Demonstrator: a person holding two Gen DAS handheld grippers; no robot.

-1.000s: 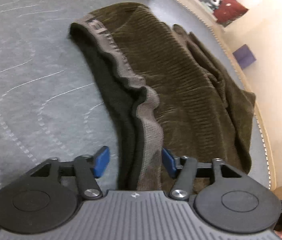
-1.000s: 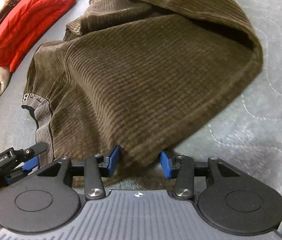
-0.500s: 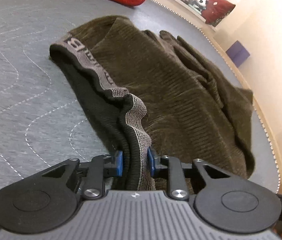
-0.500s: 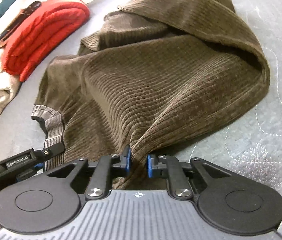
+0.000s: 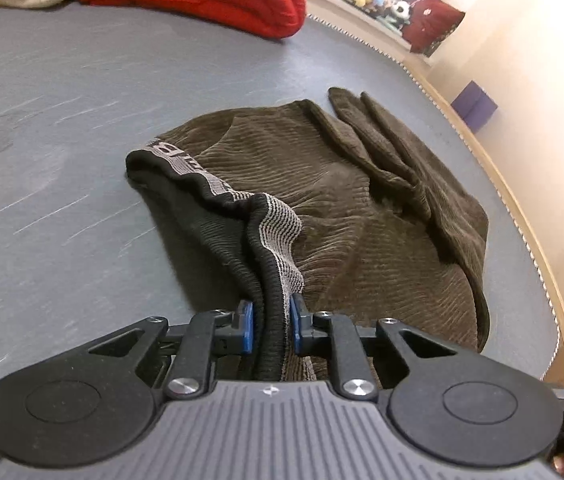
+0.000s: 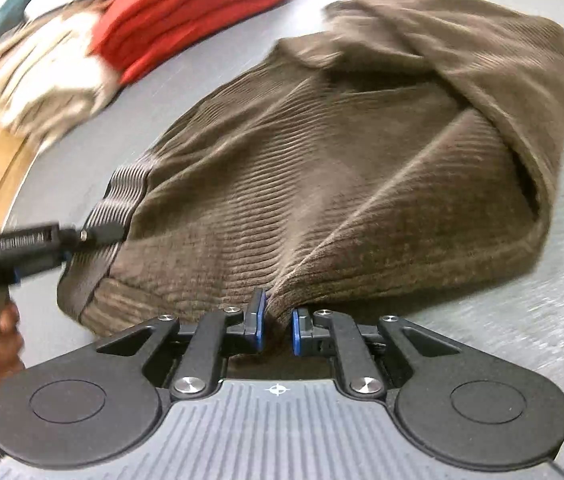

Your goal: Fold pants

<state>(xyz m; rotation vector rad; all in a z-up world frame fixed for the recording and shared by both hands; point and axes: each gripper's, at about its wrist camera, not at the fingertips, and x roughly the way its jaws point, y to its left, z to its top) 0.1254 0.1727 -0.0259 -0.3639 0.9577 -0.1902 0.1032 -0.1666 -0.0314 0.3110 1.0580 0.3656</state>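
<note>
Brown corduroy pants (image 5: 361,208): waistband (image 5: 278,220) pinched in closing left hand-held gripper (image 5: 270,322); fabric edge clamped by right hand-held gripper (image 6: 278,326); grey quilted mattress (image 5: 62,208).

Both tongs pinching cloth.
Left tongs (image 5: 272,326) closing on pants (image 5: 341,208) waistband; right tongs (image 6: 278,328) clamped on fabric fold, angled downward.
</note>
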